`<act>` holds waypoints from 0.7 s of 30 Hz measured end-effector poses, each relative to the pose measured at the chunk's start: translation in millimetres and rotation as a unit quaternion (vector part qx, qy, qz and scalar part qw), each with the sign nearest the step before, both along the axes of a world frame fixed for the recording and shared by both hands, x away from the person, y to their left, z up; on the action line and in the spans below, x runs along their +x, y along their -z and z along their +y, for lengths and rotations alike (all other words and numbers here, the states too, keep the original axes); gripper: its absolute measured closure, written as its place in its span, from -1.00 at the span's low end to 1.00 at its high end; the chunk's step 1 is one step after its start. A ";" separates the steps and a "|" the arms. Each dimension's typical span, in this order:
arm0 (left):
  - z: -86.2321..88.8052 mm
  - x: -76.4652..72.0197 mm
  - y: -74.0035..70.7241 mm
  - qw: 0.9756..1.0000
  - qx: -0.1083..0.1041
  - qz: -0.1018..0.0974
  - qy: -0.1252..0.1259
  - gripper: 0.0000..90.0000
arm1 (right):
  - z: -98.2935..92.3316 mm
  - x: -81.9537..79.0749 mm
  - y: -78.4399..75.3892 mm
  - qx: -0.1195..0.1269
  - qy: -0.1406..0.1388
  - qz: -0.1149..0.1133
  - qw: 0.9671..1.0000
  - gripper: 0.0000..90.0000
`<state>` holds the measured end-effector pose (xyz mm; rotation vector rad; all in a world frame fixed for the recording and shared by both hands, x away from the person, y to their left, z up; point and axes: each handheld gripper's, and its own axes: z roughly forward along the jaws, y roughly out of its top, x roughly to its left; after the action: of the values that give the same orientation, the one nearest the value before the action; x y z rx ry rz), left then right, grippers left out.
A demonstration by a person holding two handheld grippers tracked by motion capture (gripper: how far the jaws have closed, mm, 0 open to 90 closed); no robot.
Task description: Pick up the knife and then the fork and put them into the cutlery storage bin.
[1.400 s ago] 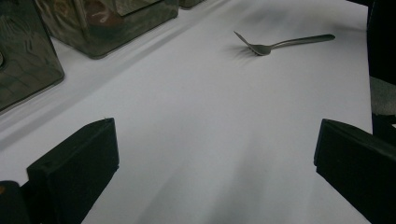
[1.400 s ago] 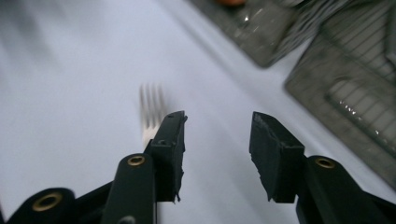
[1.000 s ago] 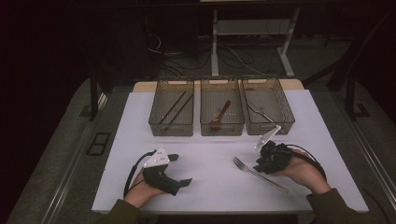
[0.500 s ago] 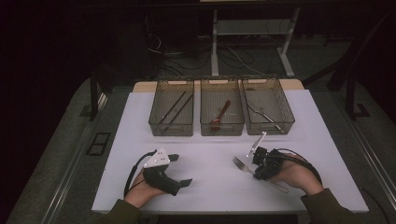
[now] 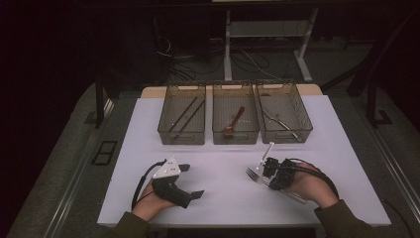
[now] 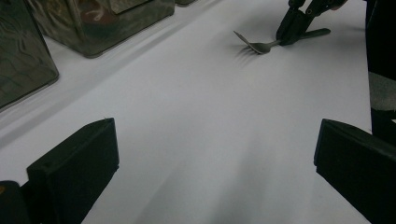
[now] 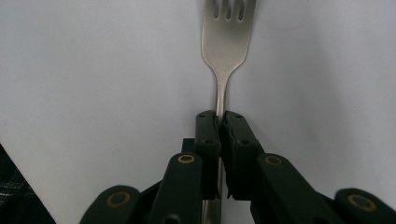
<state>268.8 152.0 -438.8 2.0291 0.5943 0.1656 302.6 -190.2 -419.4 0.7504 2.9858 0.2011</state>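
Fork [image 7: 227, 42] flat on white table [image 5: 223, 148] near its front edge, right of middle, neck clenched by right gripper [image 7: 217, 122] whose jaws just closed; left gripper [image 5: 193, 181] idle, jaws released; lift level, tines forward, toward right-hand bin [image 5: 302, 130] holding metal cutlery.

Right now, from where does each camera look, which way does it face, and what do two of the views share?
High view: above the person's side, looking forward and down on the white table; both forearms, left gripper, right gripper.
Left gripper view: low on the left gripper, looking across the table between open jaws.
Right gripper view: on the right gripper, looking along jaws shut on the neck of the silver metal fork.
Shared: all three show the fork; the left gripper view also shows the right gripper holding it.
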 end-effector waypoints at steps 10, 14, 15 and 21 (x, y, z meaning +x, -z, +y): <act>0.7 0.2 -0.4 1.000 -0.001 0.000 0.000 -1.00 | -17.3 6.6 -4.2 0.059 0.028 -0.004 0.998 0.87; 0.8 0.3 -0.3 1.000 0.000 0.000 0.000 -1.00 | -27.8 10.3 -10.5 0.086 0.046 -0.023 0.995 0.87; 0.7 0.3 -0.2 1.000 0.000 0.000 0.000 -1.00 | -30.4 11.0 -12.4 0.093 0.051 -0.027 0.994 0.87; 0.7 0.4 -0.1 1.000 0.000 -0.001 0.000 -1.00 | -47.4 15.4 -22.1 0.150 0.090 -0.047 0.983 0.87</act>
<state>269.2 152.7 -438.7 2.0298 0.5922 0.1670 318.1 -237.6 -397.3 1.0014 2.8090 0.6660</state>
